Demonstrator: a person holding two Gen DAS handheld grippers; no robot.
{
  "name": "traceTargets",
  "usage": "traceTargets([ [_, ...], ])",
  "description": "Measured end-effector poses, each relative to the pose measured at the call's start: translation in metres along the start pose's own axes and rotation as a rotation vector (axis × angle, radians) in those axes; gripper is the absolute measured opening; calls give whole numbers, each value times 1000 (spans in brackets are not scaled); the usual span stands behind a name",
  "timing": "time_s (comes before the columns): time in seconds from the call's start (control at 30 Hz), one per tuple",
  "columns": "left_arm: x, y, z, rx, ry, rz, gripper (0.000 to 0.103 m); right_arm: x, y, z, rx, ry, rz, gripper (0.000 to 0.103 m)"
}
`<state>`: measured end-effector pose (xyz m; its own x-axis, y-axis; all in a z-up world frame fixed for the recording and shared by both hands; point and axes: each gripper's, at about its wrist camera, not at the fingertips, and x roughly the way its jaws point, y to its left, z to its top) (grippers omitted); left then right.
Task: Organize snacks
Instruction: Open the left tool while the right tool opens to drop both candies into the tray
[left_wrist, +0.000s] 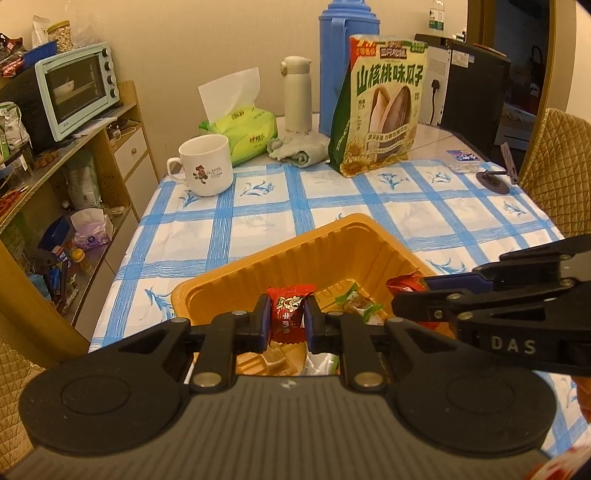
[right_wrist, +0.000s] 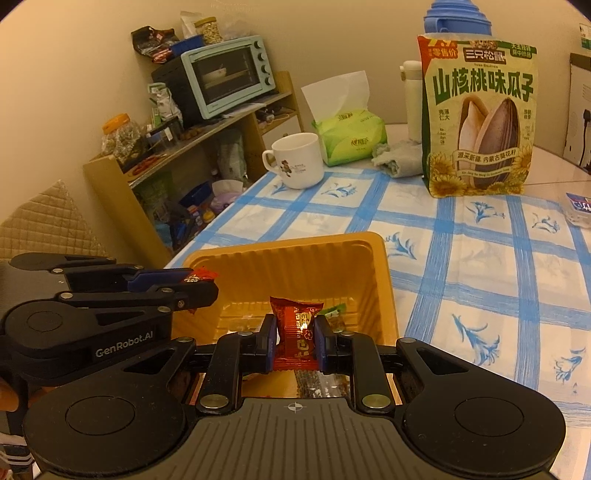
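The left gripper (left_wrist: 286, 319) is clamping a red-wrapped candy (left_wrist: 289, 314) between its blue pads, jaws drawn in tight on the wrapper, and it is hanging over the orange plastic tray (left_wrist: 258, 269). The right gripper (right_wrist: 294, 334) is pinching a second red-wrapped snack (right_wrist: 295, 332) in the same way, its jaws closed on the packet above the same tray (right_wrist: 295, 258). In the left wrist view the right gripper (left_wrist: 410, 295) is reaching in from the right edge, and the red packet it carries is showing only as a crumpled corner behind its fingers. In the right wrist view the left gripper (right_wrist: 201, 282) is coming in from the left, with just a scrap of red wrapper peeking past its tip.

Inside the tray a green-wrapped sweet (left_wrist: 360, 301) and a few other wrapped pieces are lying on the bottom, but the gripper bodies are covering most of them, so their number is hard to make out. The tray's near wall is hidden under both grippers.

The tray is sitting on a blue-checked tablecloth (left_wrist: 258, 206). Farther back a sunflower seed bag (left_wrist: 380, 107) is standing upright, with a white mug (left_wrist: 205, 164), a green tissue pack (left_wrist: 243, 129) and a cream flask (left_wrist: 297, 94) near it. A blue thermos (left_wrist: 347, 37) is partly blocked by the bag and cut off at the top.
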<state>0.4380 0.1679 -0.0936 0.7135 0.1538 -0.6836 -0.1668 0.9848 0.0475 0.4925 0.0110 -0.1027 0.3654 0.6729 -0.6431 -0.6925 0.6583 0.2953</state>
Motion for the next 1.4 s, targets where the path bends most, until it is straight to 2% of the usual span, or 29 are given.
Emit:
traceTargets([
  [0.53, 26, 5, 4, -6, 31, -13, 18, 14, -3, 8, 20, 3, -9, 22],
  [0.57, 26, 6, 4, -10, 33, -14, 20, 14, -3, 8, 21, 4, -9, 22],
  [0.67, 23, 10, 1, -29, 40, -20, 44, 14, -4, 9, 24, 3, -9, 22],
  [0.7, 20, 12, -1, -38, 42, -24, 49, 14, -4, 9, 26, 3, -9, 22],
  [0.83, 7, 18, -7, -48, 38, -37, 53, 12, -4, 8, 29, 0, -4, 22],
  [0.9, -1, 21, -9, -50, 31, -32, 66, 12, -4, 7, 28, 1, 0, 22],
  [1.4, -25, 41, -9, -83, -2, -30, 76, 33, 8, 21, 28, -19, -28, 22],
])
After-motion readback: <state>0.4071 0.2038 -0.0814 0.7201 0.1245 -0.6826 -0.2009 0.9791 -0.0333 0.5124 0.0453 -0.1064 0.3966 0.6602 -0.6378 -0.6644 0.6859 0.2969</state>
